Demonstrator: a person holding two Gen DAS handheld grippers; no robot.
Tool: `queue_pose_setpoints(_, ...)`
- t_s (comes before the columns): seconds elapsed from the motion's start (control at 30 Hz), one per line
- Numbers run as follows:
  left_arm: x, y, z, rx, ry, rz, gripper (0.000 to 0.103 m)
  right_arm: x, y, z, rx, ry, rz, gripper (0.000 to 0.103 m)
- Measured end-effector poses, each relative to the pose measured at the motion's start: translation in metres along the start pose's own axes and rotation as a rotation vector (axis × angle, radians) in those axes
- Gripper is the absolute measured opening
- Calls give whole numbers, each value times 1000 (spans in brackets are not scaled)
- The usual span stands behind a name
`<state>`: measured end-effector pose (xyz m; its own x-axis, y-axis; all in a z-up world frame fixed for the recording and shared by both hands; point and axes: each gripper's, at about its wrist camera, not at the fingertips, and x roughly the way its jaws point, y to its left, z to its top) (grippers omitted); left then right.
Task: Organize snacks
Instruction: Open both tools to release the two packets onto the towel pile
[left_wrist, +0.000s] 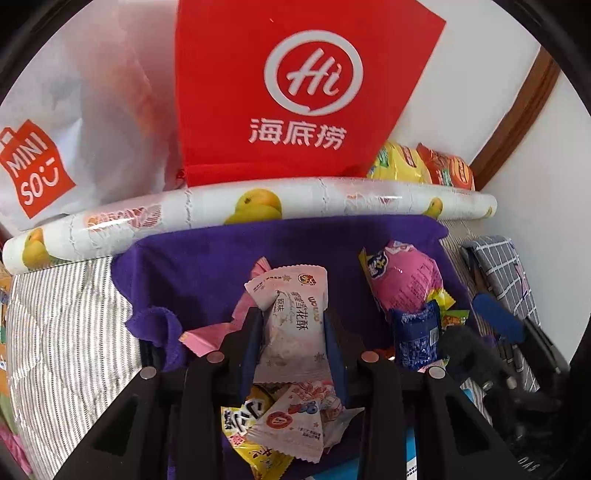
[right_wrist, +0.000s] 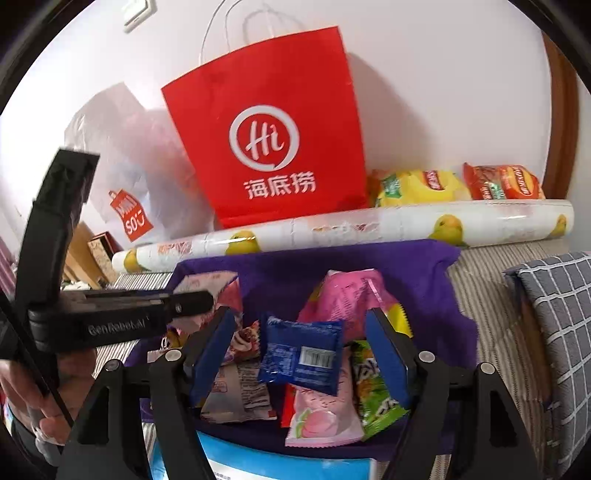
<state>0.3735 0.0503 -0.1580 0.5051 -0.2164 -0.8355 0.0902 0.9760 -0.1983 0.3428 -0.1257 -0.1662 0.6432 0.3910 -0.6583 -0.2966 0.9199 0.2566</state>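
Black and blue, the left tool (left_wrist: 293, 343) is clenched on a white nougat packet (left_wrist: 291, 325), lifting it upright above the snack pile, probably to sort it. The right tool (right_wrist: 301, 354) stands released around a blue packet (right_wrist: 301, 356), ready to close. Both hover over the purple cloth (left_wrist: 207, 258). Behind lie a fruit-printed roll (left_wrist: 258, 206) and a red paper bag (right_wrist: 266, 129) against the wall.

wall: white (right_wrist: 424, 74) | trim: brown wood (left_wrist: 517, 122), right | surface: grey striped fabric (left_wrist: 70, 332) | cushion: grey checked (right_wrist: 557, 332) | light: even
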Motion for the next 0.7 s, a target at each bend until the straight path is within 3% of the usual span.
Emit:
queue_pose_setpoints(0.63, 6, -7, -2, 44, 25, -16, 34, 0, -8, -1, 9, -1, -37, 73)
queue_pose_setpoints(0.7, 5, -8, -1, 50, 29, -22, 38, 0, -8, -1, 9, -2, -36, 73)
